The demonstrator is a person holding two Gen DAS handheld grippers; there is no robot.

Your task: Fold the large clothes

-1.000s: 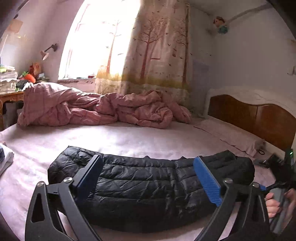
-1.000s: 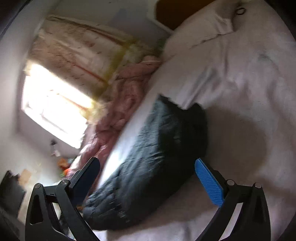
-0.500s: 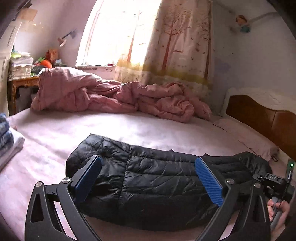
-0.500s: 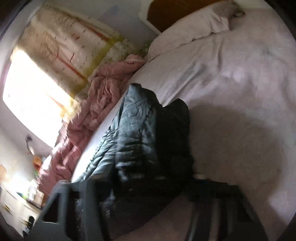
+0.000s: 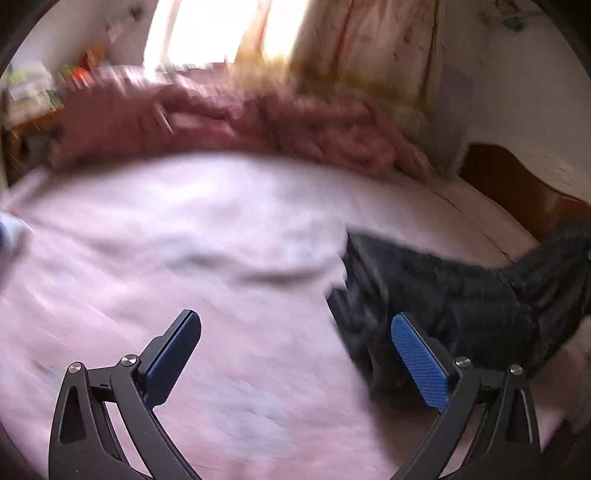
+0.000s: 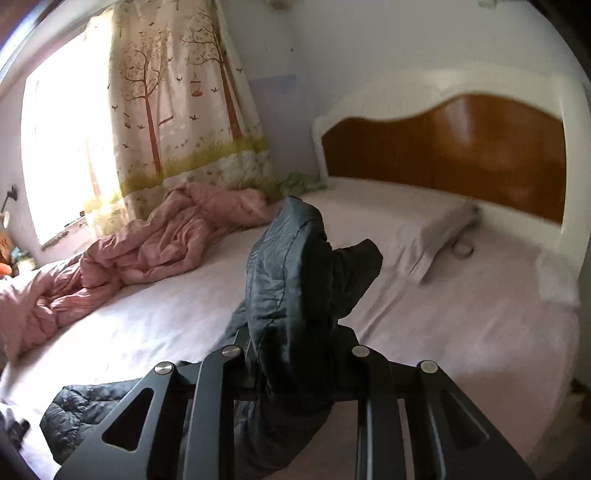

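Here, right tongs (image 6: 291, 354) closing, pinching black jacket (image 6: 295, 266) above bed (image 6: 461, 314), left tongs (image 5: 295, 350) apart.

The left gripper (image 5: 295, 350) hangs over the pale pink bed sheet (image 5: 221, 258), its blue-padded jaws wide apart with nothing between them. A black puffer jacket (image 5: 461, 295) lies to the right, its near end just behind the right pad and its far end lifted towards the right edge. The view is blurred. A crumpled pink quilt (image 5: 240, 125) stretches across the far side, below a bright window (image 5: 207, 33) and patterned curtain (image 5: 369, 48). A wooden headboard (image 5: 517, 184) stands far right.
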